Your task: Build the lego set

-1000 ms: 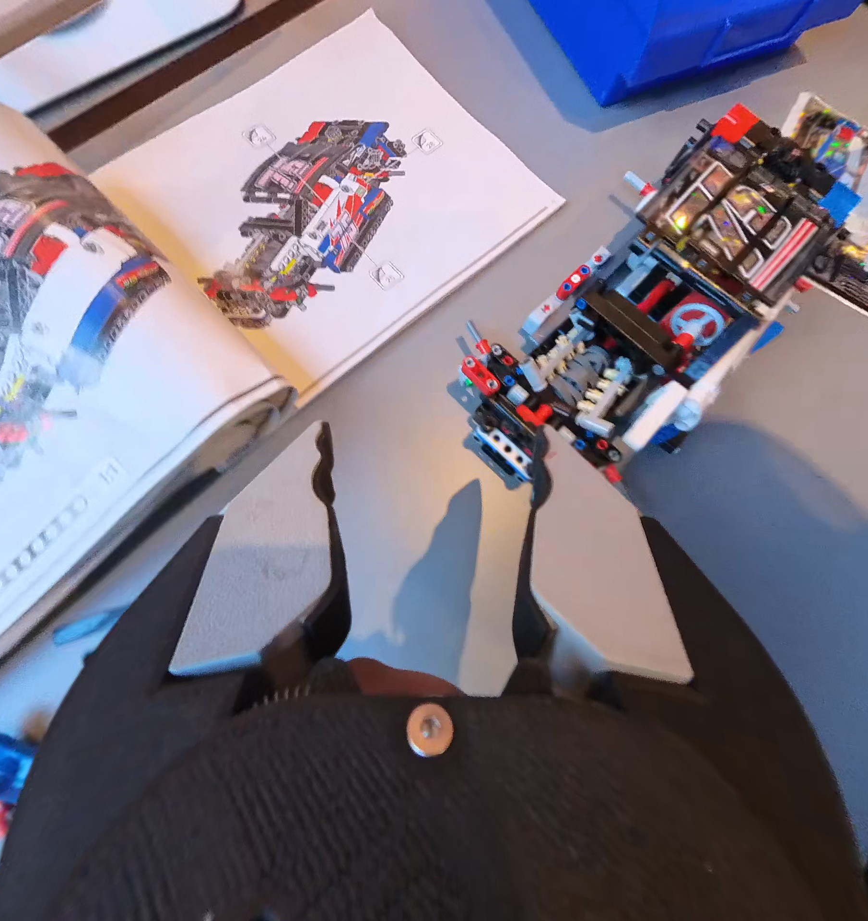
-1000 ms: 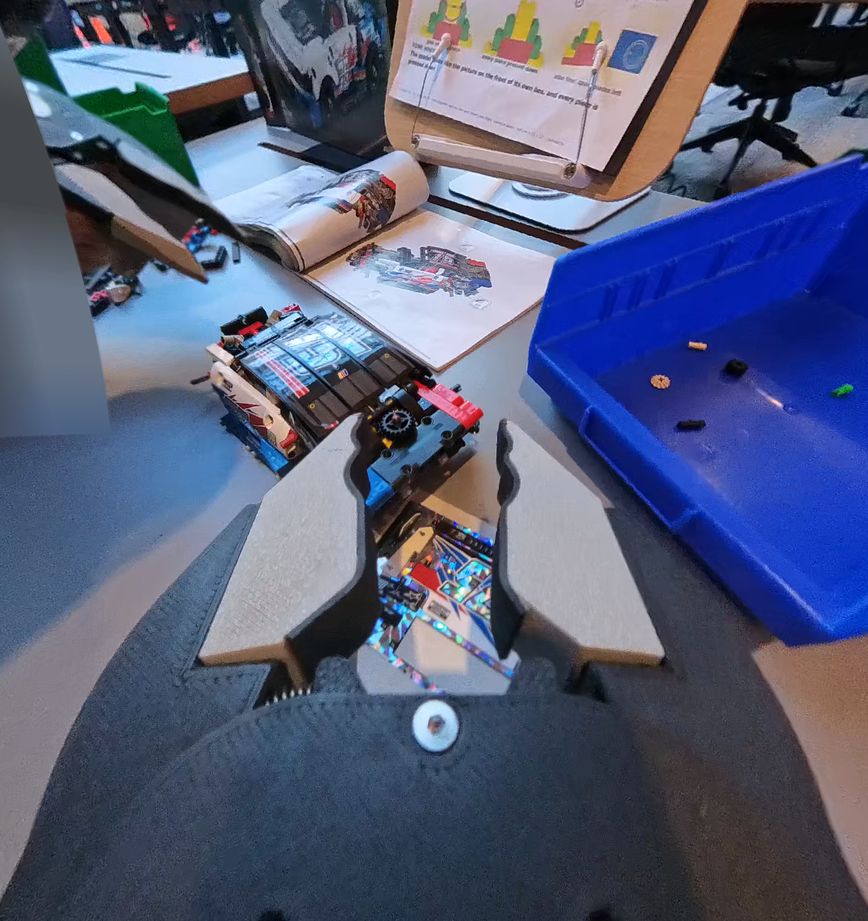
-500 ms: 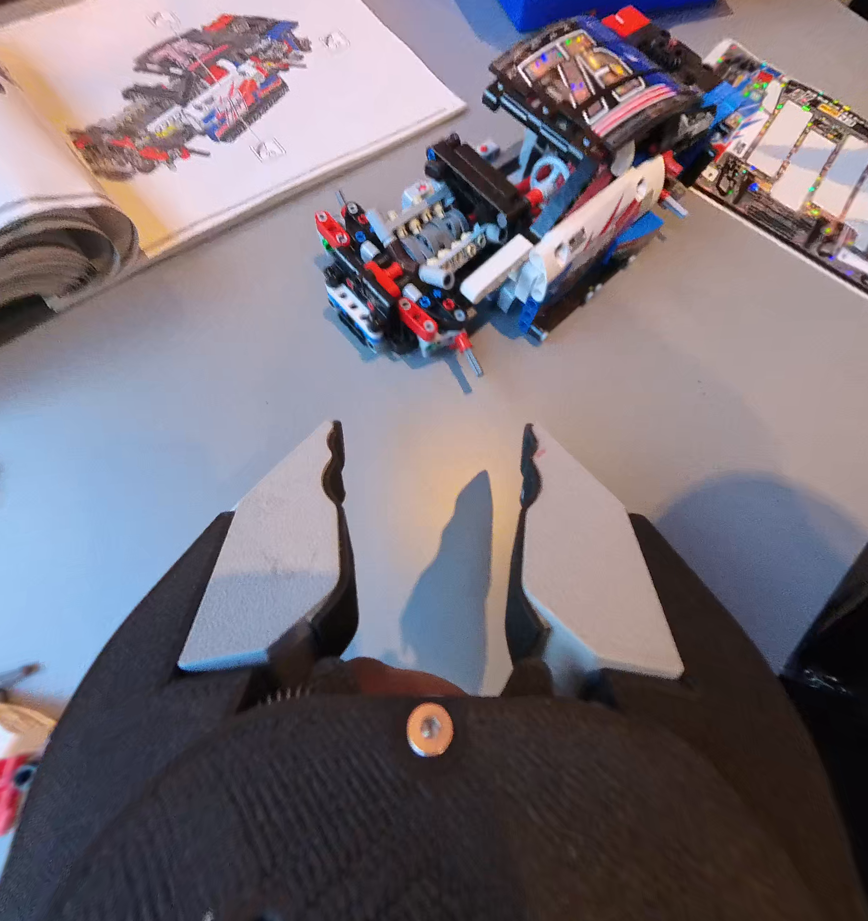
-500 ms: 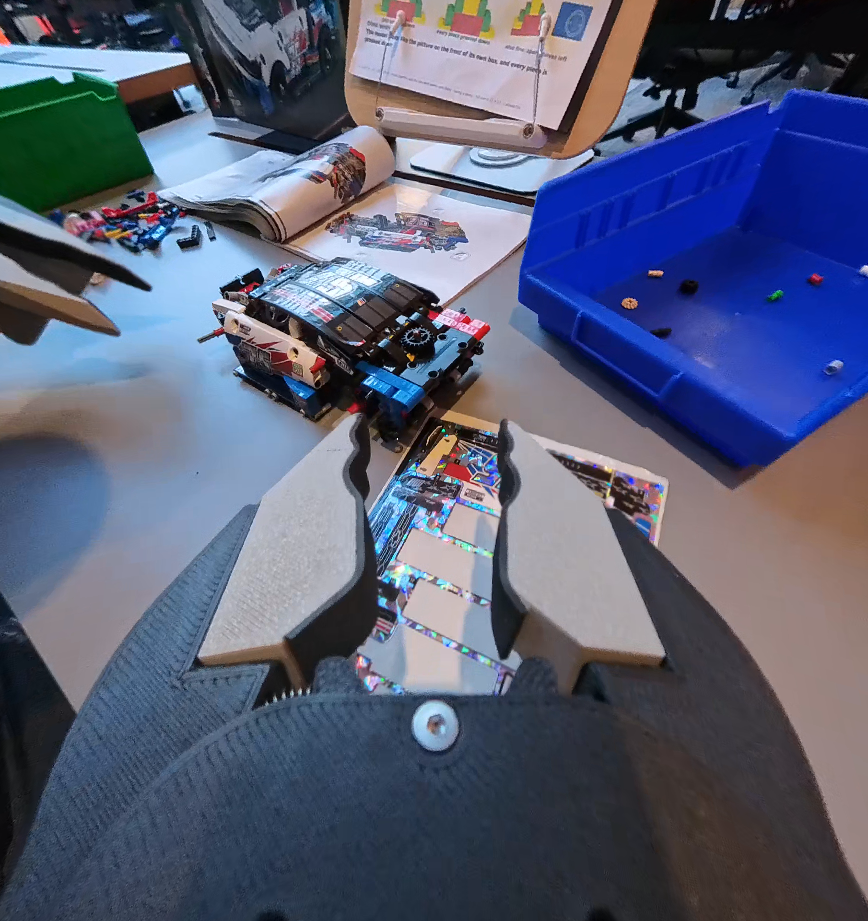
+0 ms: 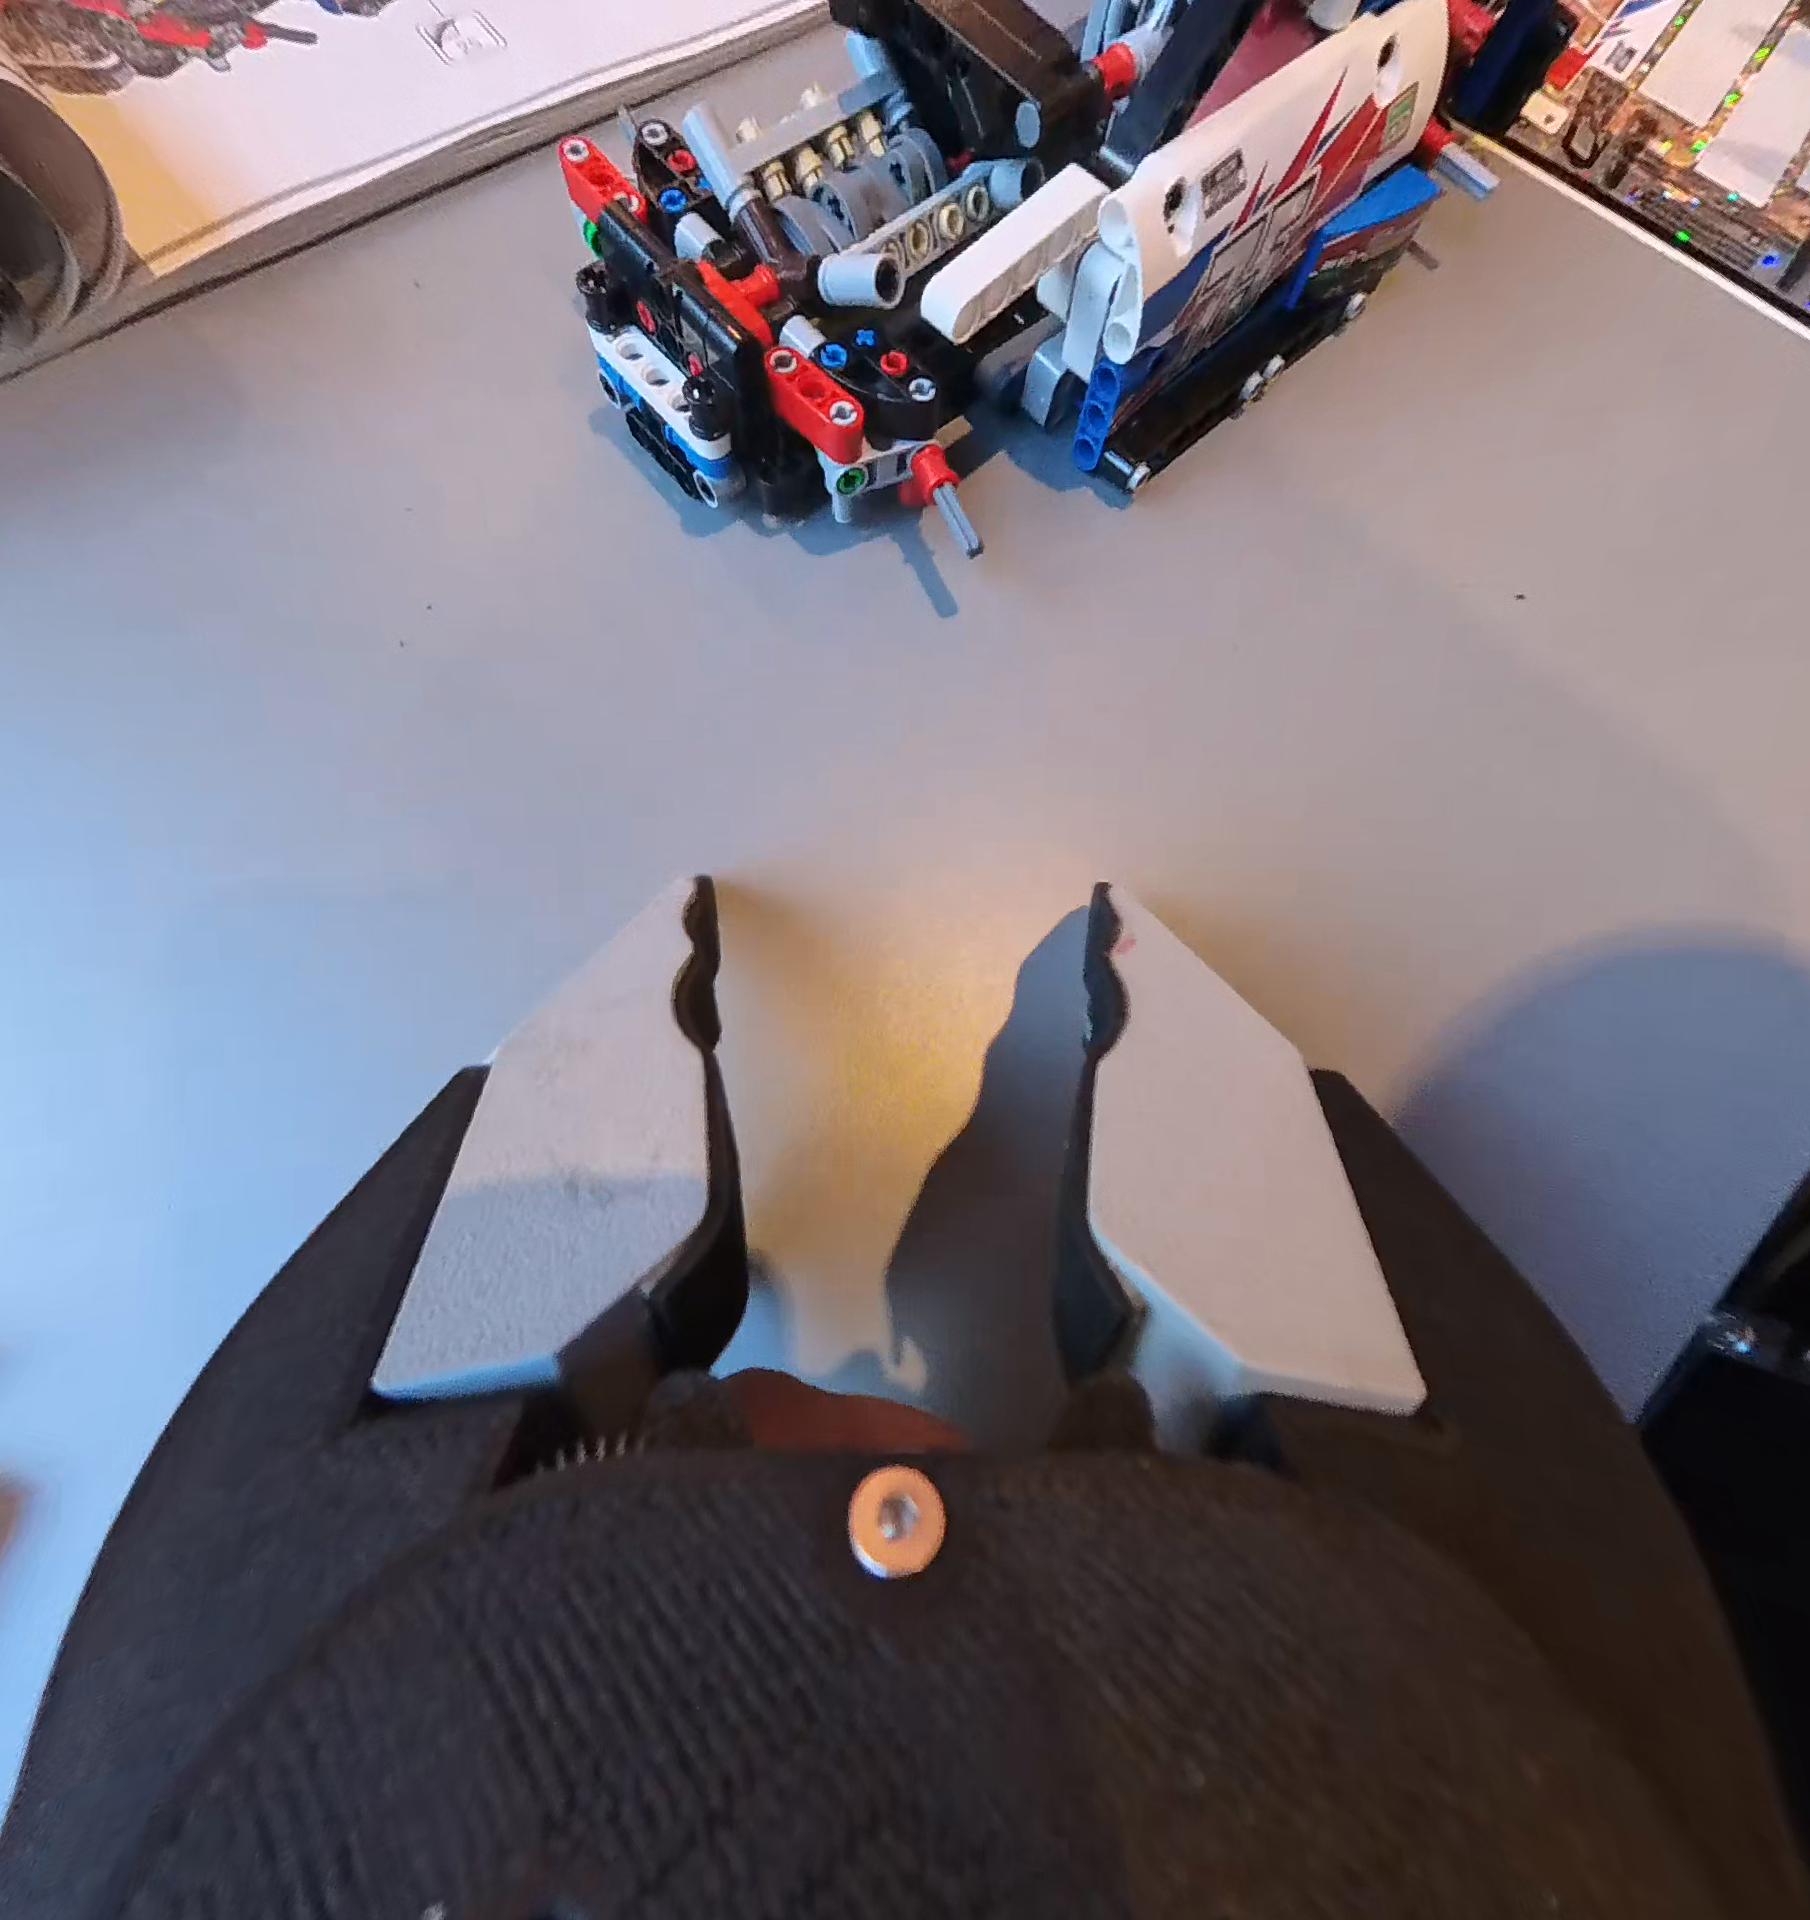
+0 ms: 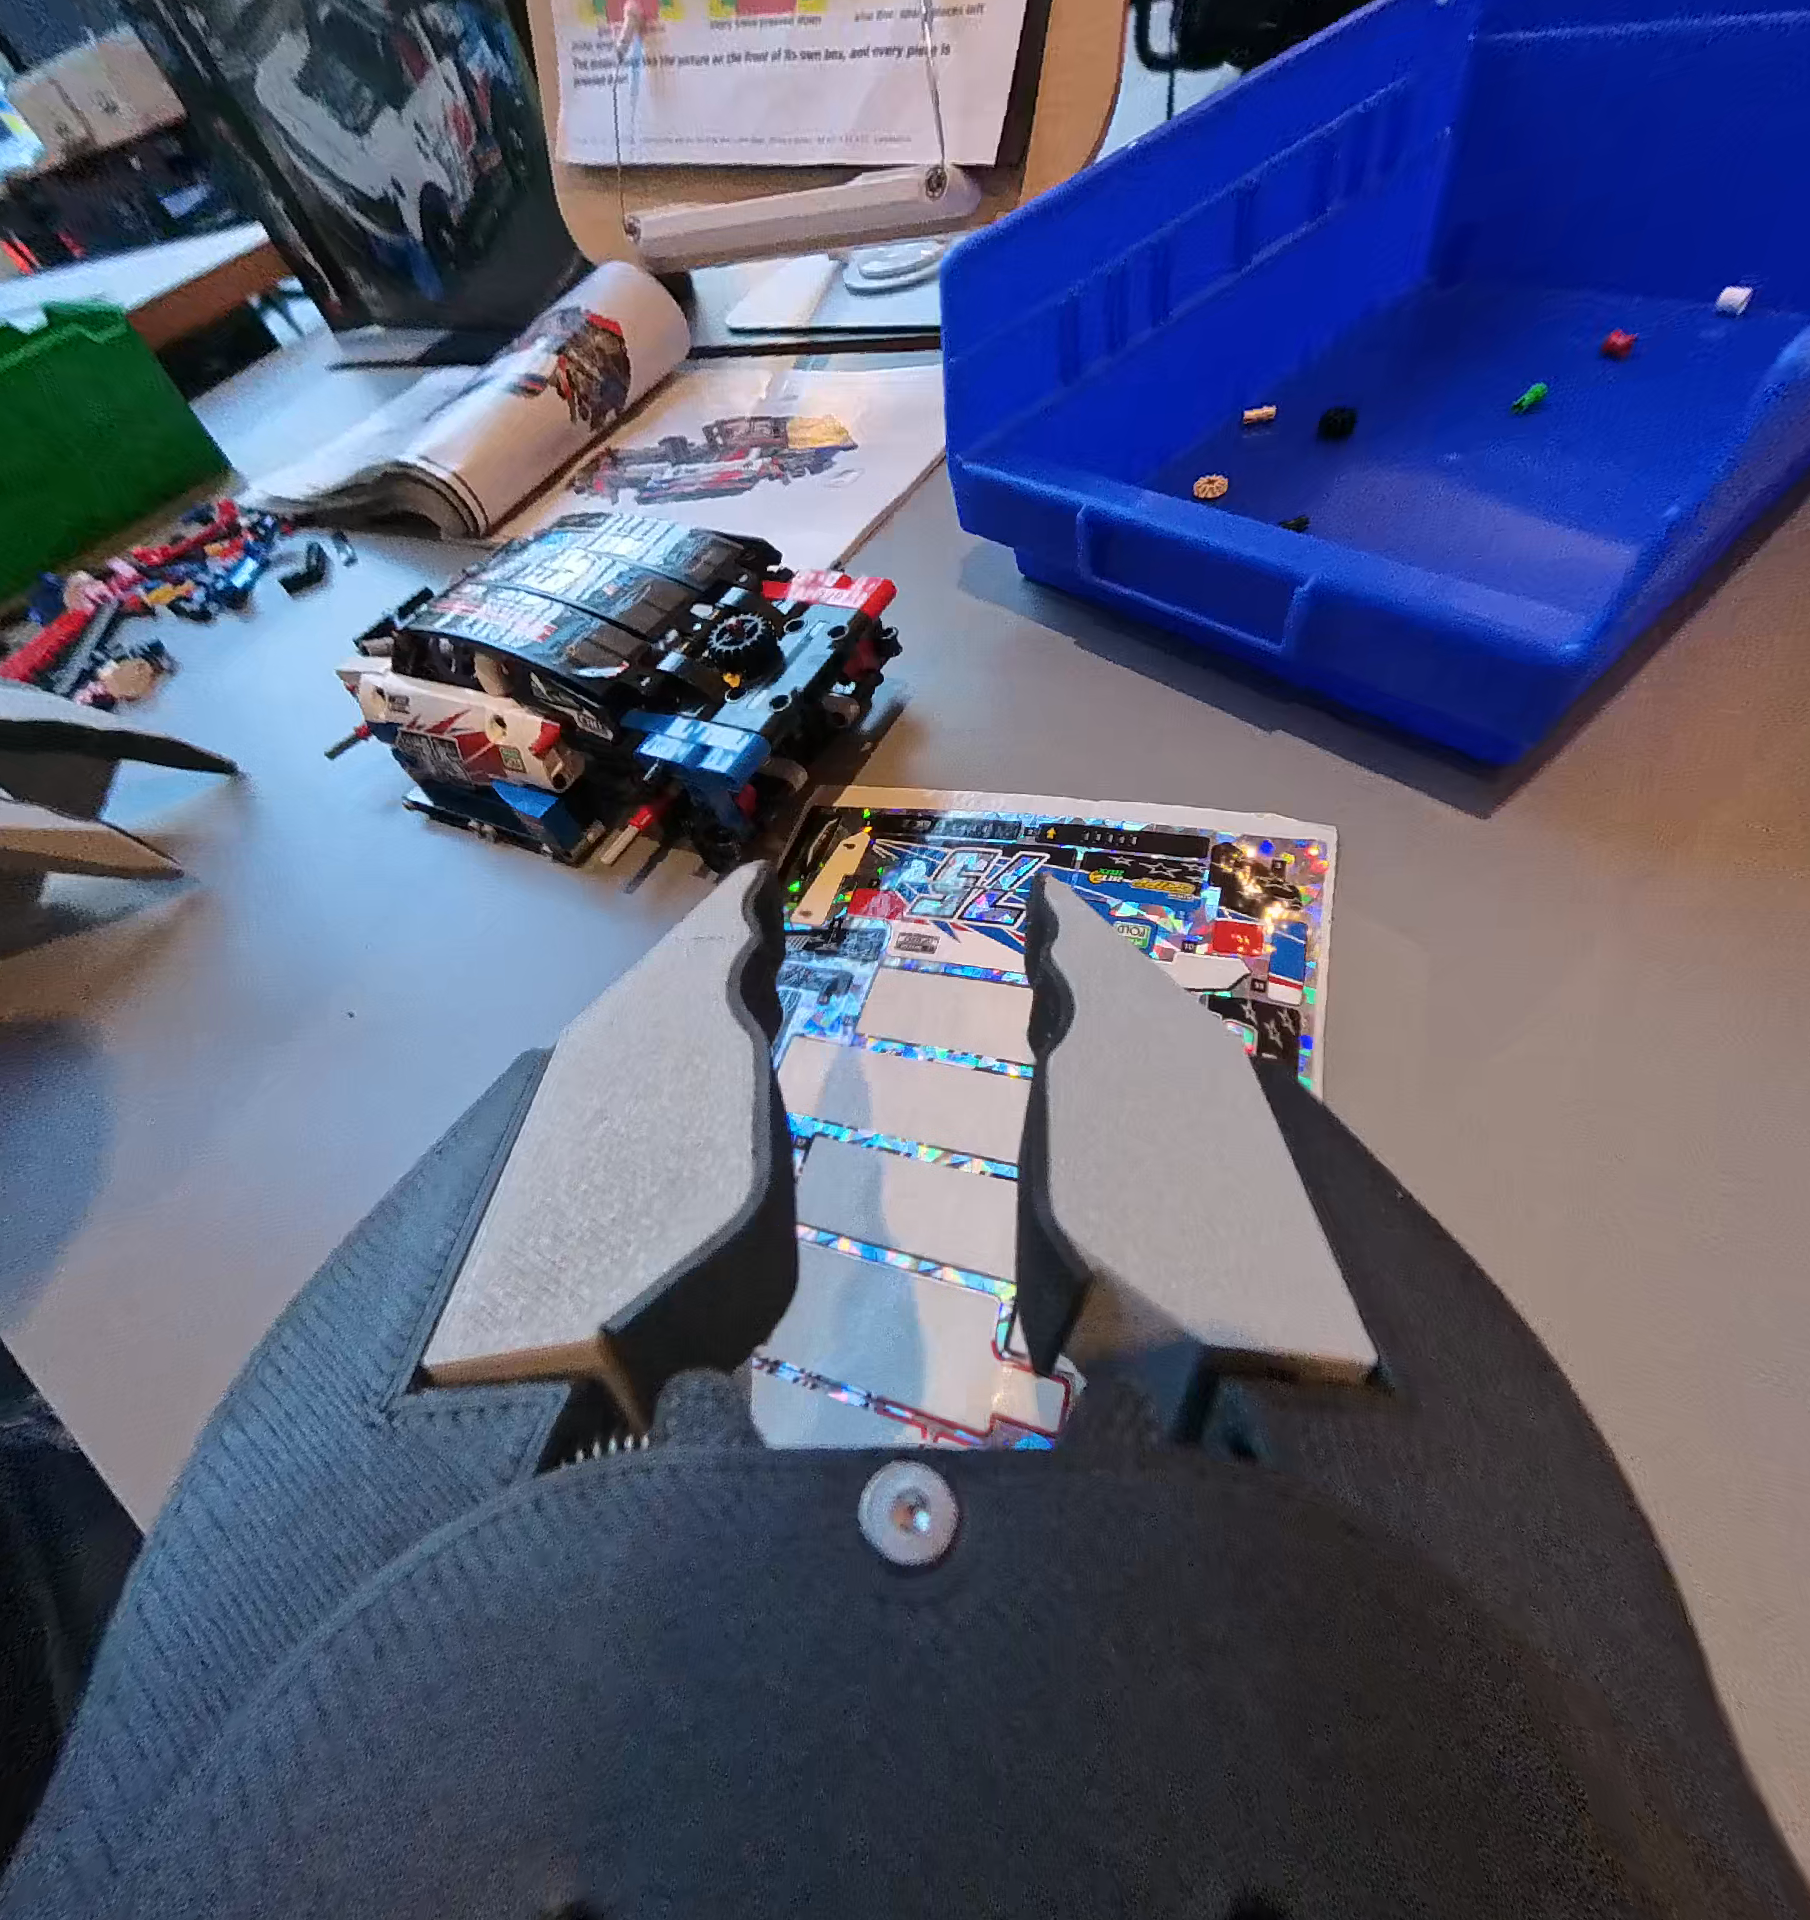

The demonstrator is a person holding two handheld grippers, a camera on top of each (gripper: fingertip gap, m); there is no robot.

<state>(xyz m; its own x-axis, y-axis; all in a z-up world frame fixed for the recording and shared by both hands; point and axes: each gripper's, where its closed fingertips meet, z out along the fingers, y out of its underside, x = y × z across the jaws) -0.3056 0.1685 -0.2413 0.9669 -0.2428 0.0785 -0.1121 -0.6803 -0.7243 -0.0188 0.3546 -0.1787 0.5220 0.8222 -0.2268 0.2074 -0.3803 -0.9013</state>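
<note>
A part-built lego car (image 5: 984, 260) in black, white, blue and red lies on the grey table (image 5: 361, 727). It also shows in the right wrist view (image 6: 620, 686). My left gripper (image 5: 901, 894) is open and empty, low over bare table, well short of the car's front end. My right gripper (image 6: 906, 883) is open and empty above a shiny sticker sheet (image 6: 1140, 914), just right of the car's rear. The left gripper's fingers (image 6: 59, 790) show at the left edge of the right wrist view.
An open instruction booklet (image 6: 589, 416) lies behind the car. A blue bin (image 6: 1400, 468) with a few small parts stands at the right. A green bin (image 6: 49, 457) and a pile of loose pieces (image 6: 153, 592) sit at the far left. A paper stand (image 6: 807, 156) is at the back. Across from one pair of fingers to the other is roughly 35 cm.
Both grippers have drawn back from the car toward the near side of the table and stay open. The car has not moved.
</note>
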